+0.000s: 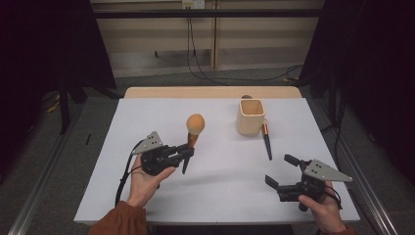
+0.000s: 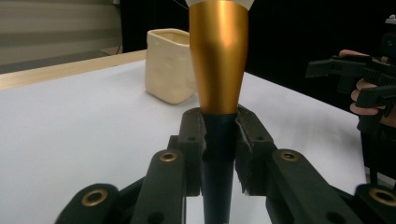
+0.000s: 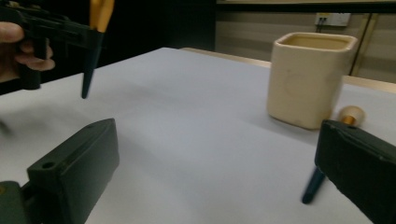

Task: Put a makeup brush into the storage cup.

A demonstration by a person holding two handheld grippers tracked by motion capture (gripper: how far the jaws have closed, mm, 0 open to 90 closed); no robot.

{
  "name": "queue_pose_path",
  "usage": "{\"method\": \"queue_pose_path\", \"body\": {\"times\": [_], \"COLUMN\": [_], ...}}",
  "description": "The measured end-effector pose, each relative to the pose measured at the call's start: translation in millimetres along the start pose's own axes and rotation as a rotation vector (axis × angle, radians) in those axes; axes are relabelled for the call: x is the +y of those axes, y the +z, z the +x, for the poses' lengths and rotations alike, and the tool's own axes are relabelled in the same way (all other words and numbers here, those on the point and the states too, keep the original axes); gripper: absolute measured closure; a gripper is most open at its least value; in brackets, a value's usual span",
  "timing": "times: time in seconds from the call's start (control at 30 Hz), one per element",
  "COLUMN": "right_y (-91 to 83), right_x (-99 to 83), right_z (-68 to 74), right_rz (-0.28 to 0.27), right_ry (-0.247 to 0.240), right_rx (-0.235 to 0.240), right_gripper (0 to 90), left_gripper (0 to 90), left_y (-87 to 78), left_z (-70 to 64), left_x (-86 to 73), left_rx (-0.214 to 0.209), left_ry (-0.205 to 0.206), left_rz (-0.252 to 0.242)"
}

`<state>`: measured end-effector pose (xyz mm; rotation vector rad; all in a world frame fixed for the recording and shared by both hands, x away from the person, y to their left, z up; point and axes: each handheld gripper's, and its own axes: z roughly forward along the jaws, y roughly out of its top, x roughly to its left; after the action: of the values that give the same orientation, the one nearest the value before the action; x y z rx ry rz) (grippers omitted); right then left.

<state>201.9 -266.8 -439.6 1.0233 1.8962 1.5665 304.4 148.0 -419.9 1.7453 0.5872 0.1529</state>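
Left gripper (image 1: 185, 152) is held up off the white table (image 1: 147, 122), jaws clamped on the dark handle of a makeup brush (image 1: 192, 134), gripping just below the gold ferrule. The brush stands roughly upright, its round orange-tan head uppermost and the pointed handle tip hanging clear of the tabletop (seen plainly in the right gripper view, where the tip points down with bare table under it). In the left gripper view the ferrule (image 2: 218, 56) rises straight out from between the two pads (image 2: 192, 140), and the cream square cup (image 1: 251, 116) sits behind it, farther back on the table. Right gripper (image 1: 283, 171) is at the near right of the table, jaws spread wide apart with nothing between them. A second brush (image 1: 266, 141) lies flat on the table just beside the cup's right side, dark handle toward the person, its small head next to the cup's base.
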Motion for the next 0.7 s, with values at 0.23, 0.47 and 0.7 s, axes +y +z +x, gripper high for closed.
{"method": "queue_pose_path", "body": {"times": [0.23, 0.47, 0.7], "right_y": [15.1, 25.1, 38.9], "right_x": [7.3, 17.2, 30.9], "right_z": [12.1, 19.9, 26.4], "right_rz": [0.015, -0.010, -0.035], "right_ry": [0.014, 0.000, -0.002], "right_rx": [0.067, 0.112, 0.145], "right_gripper": [0.0, 0.0, 0.0], "left_gripper": [74.3, 74.4, 74.4], "left_y": [7.4, 13.3, 28.1], "left_z": [-5.0, -11.0, -17.8], "left_x": [-3.5, -2.7, -2.0], "left_rx": [-0.020, -0.038, -0.063], "left_ry": [0.009, 0.020, 0.041], "left_rz": [-0.005, -0.010, -0.009]}}
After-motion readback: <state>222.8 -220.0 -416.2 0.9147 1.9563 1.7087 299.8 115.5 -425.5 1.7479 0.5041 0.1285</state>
